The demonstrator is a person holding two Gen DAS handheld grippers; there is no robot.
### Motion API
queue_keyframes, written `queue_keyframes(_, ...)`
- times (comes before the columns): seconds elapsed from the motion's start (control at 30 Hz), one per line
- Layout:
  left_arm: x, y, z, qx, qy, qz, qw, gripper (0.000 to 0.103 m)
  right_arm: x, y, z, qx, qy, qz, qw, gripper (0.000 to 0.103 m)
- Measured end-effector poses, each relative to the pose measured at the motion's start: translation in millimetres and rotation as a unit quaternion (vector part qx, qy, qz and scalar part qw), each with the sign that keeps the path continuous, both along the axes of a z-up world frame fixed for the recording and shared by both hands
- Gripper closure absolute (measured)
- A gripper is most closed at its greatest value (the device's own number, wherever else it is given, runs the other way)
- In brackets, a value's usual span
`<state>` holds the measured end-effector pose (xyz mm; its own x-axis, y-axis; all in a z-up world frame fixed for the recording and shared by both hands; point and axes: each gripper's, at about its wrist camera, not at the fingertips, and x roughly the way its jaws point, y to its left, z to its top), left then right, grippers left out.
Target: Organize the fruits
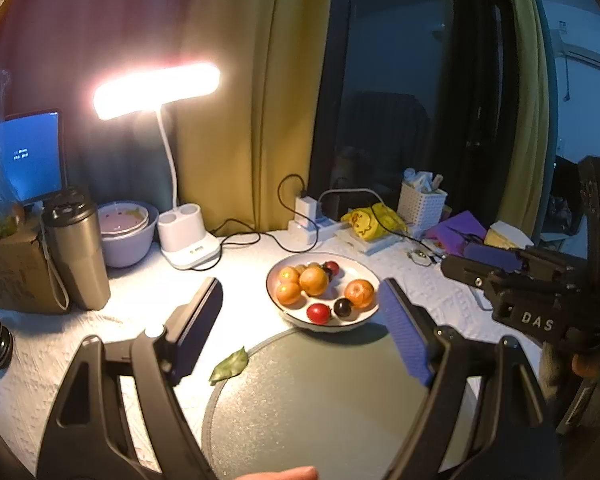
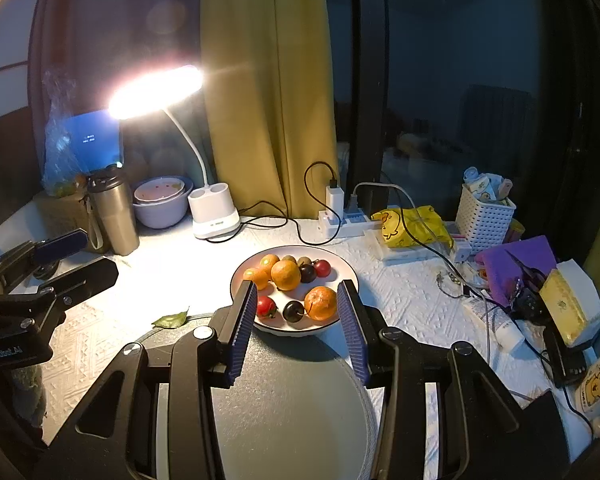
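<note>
1. Left wrist view: the left tool (image 1: 300, 300) has its two fingers spread wide with nothing between the pads; it hangs released over a round grey-green mat (image 1: 320, 408) on the white table (image 1: 80, 344).
2. Past the mat's 12 o'clock edge sits a white plate (image 1: 324, 322) of fruit. On it, oranges (image 1: 313, 280) cluster at about 10 o'clock, one more orange (image 1: 359, 293) lies at 3 o'clock, and a red fruit (image 1: 318, 313) and a dark fruit (image 1: 343, 307) lie side by side near 6 o'clock.
3. A green leaf (image 1: 229, 365) lies on the table at the mat's 10 o'clock edge.
4. At 3 o'clock in this view the right tool (image 1: 496, 268) shows from the side; whether it grips anything cannot be told here.
5. A lit desk lamp (image 1: 188, 240), a metal flask (image 1: 78, 256) and a bowl (image 1: 128, 236) stand at the back of the table.
6. Right wrist view: the right tool (image 2: 298, 304) has its fingers partly apart, framing the near edge of the plate (image 2: 292, 330); the pads touch no fruit, so it is released.
7. The red fruit (image 2: 266, 306) lies just beside the left finger (image 2: 242, 320), with the dark fruit (image 2: 293, 311) and an orange (image 2: 320, 302) in the gap beyond.
8. The left tool (image 2: 76, 256) shows at 9 o'clock; a white basket (image 2: 484, 220) stands at 2 o'clock.
</note>
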<state>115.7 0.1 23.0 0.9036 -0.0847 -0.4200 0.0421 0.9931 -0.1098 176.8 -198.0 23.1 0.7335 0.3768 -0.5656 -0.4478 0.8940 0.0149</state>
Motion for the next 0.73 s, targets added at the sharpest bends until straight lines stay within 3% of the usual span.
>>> queue_keyframes(0.73,27.4,5.4,-23.4,-0.007,0.024,-0.011,0.9996,0.022,15.7,2.8,-16.9,-0.006,0.003,-0.019,1.000,0.059)
